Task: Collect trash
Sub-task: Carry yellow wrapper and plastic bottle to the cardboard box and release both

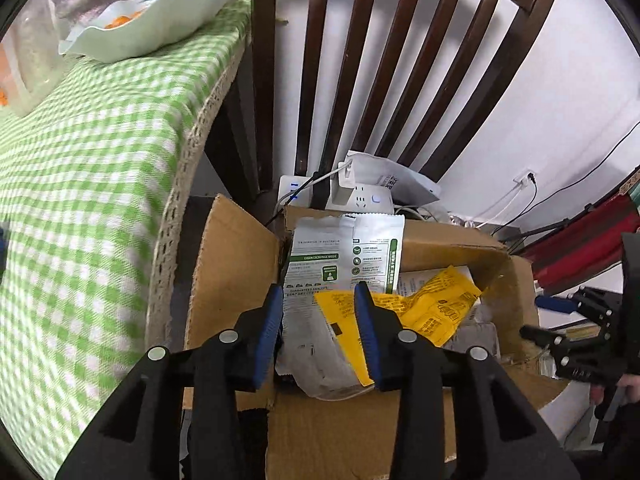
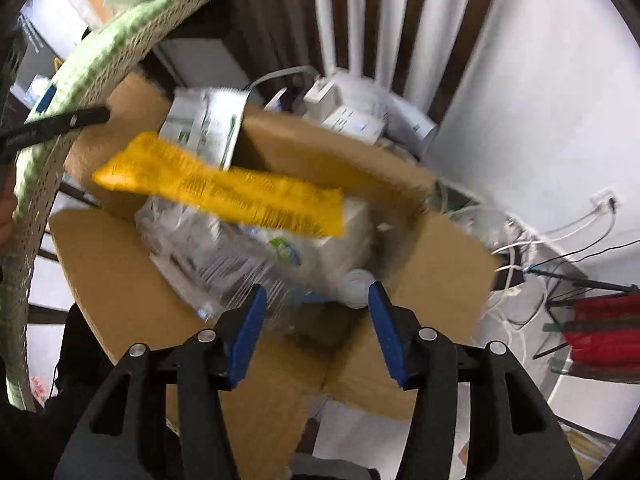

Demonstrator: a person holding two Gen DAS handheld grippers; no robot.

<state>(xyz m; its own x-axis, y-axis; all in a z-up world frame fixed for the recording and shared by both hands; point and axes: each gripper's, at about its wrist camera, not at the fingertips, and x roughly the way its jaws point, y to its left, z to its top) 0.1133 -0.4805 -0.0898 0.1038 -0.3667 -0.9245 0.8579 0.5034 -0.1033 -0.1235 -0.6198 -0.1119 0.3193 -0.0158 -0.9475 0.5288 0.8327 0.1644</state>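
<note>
An open cardboard box (image 1: pixel 236 272) (image 2: pixel 432 280) of trash stands below both grippers. In the left wrist view my left gripper (image 1: pixel 320 312) is open above it. A white-and-green packet (image 1: pixel 344 256) and a yellow wrapper (image 1: pixel 432 308) show in the gap, loose in the box and not pressed by the pads. In the right wrist view my right gripper (image 2: pixel 316 308) is open with nothing held. Beyond it the yellow wrapper (image 2: pixel 224 188) lies blurred across clear plastic bags, with the white-and-green packet (image 2: pixel 204 124) leaning at the box's far wall. The right gripper (image 1: pixel 568 320) also shows at the right edge.
A table with a green checked cloth (image 1: pixel 80 160) and a pale dish (image 1: pixel 152 20) stands left of the box. Behind it are a dark wooden chair (image 1: pixel 400 60) and white power strips (image 1: pixel 360 192). Cables (image 2: pixel 560 232) and a red rack (image 2: pixel 600 332) lie to the right.
</note>
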